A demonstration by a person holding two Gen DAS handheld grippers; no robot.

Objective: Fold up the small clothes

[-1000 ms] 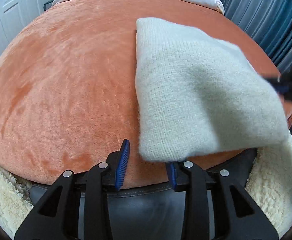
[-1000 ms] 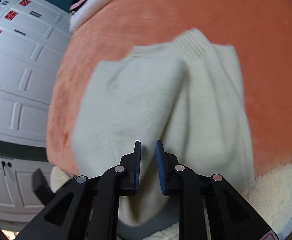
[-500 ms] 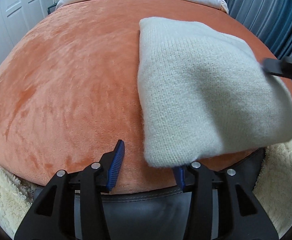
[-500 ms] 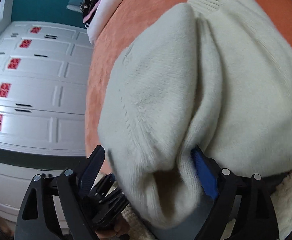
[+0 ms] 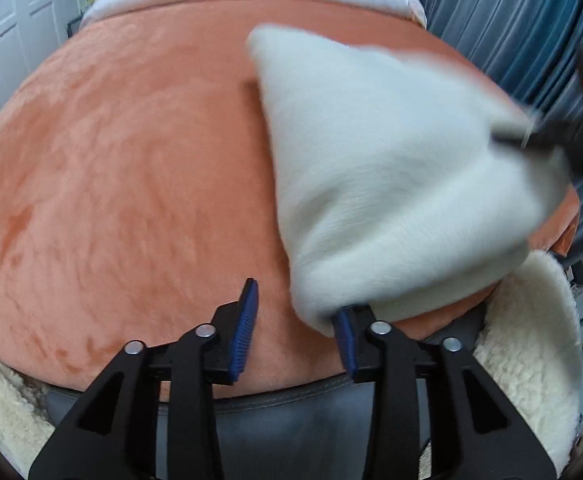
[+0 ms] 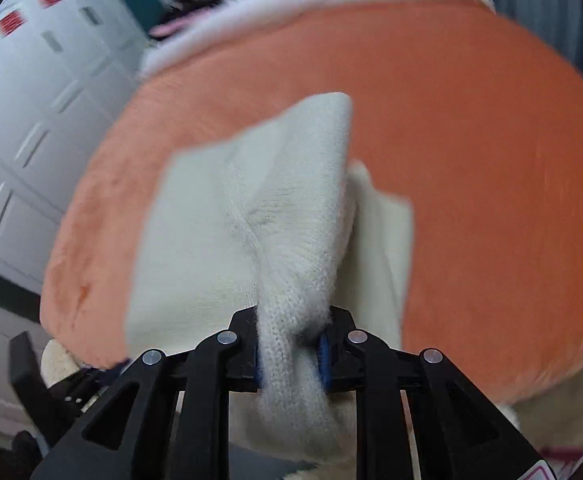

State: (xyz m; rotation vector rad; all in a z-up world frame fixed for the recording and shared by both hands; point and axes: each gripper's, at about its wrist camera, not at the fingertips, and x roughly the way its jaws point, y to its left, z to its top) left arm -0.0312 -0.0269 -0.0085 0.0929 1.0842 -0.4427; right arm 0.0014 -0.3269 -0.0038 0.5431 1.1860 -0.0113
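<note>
Here a cream knitted sweater (image 6: 275, 216), soft, light and floppy, is spread on the orange blanket (image 5: 123, 184). A bunched fold is being pinched by the closing right gripper (image 6: 291, 356); the left gripper (image 5: 295, 332), closing, is empty beside its near corner, where hold is best taken.

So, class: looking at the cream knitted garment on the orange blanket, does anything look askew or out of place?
Yes. The cream knitted garment is bunched into a thick roll where the right gripper is closing on it, and its folded layers sit uneven. One corner overhangs the orange blanket onto a finger of the closing left gripper, which grips nothing.
</note>
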